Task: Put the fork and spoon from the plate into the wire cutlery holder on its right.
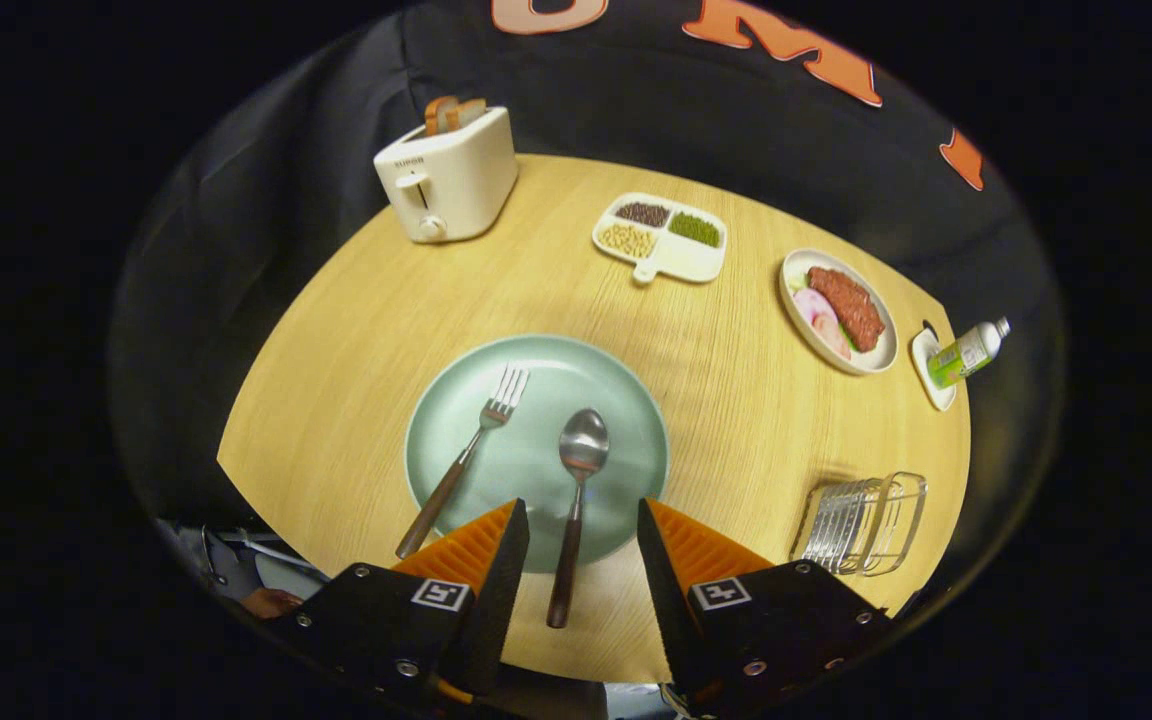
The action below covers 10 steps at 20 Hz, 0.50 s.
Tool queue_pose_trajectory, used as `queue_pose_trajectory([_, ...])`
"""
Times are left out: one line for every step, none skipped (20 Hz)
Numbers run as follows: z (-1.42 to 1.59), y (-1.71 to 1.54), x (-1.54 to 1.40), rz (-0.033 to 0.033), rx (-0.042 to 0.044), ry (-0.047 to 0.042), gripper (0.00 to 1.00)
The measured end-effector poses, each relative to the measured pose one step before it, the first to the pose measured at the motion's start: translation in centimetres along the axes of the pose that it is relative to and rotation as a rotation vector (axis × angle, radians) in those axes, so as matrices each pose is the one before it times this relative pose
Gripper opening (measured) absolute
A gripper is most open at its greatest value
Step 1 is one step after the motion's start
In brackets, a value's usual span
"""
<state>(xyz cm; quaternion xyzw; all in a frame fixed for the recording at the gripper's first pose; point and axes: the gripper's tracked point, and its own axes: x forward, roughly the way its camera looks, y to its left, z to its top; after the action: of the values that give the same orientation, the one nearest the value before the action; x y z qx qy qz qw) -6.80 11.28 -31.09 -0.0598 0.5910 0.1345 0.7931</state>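
Note:
A pale green plate (626, 440) lies on the round wooden table just ahead of my fingers. On it rest a fork (466, 460) to the left and a spoon (576, 500) to the right, both with dark brown handles reaching over the near rim. My gripper (581, 520) hovers open above the table. The spoon's handle runs down through the gap between the orange fingers (476, 545), touching neither. The wire cutlery holder (861, 525) stands to the right of the plate, beside my right finger.
Beyond the plate, a cream toaster (448, 175) with bread sits far left. A white divided dish (661, 238) of beans is at the back. An oval plate (839, 310) of meat and a green bottle (966, 352) on a small dish are far right.

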Motion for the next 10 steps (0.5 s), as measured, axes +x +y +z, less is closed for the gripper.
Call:
queue_pose_trajectory([-0.644, 0.007, 0.670, -0.00354, -0.00247, 0.03646, 0.64])
queue_pose_trajectory([-0.376, 0.213, 0.533, 0.00217, -0.00022, 0.02929, 0.62])
queue_pose_trajectory([-0.245, 0.090, 0.567, 0.00028, 0.00169, 0.02996, 0.60])
queue_pose_trajectory([-0.262, 0.034, 0.586, -0.00154, 0.00592, 0.02946, 0.59])
queue_pose_trajectory([-0.152, -0.117, 0.670, -0.00339, 0.00459, 0.02741, 0.58])
queue_pose_trajectory([-0.278, 0.071, 0.570, 0.00048, 0.00863, 0.02873, 0.56])
queue_pose_trajectory([-0.220, 0.061, 0.574, 0.00153, 0.01180, 0.02874, 0.53])
queue_pose_trajectory([-0.222, 0.092, 0.610, 0.00374, 0.01257, 0.02912, 0.51])
queue_pose_trajectory([-0.110, -0.078, 0.433, -0.00164, 0.01641, 0.02391, 0.48])
queue_pose_trajectory([-0.039, 0.230, 0.523, 0.00343, 0.01455, 0.01799, 0.44])
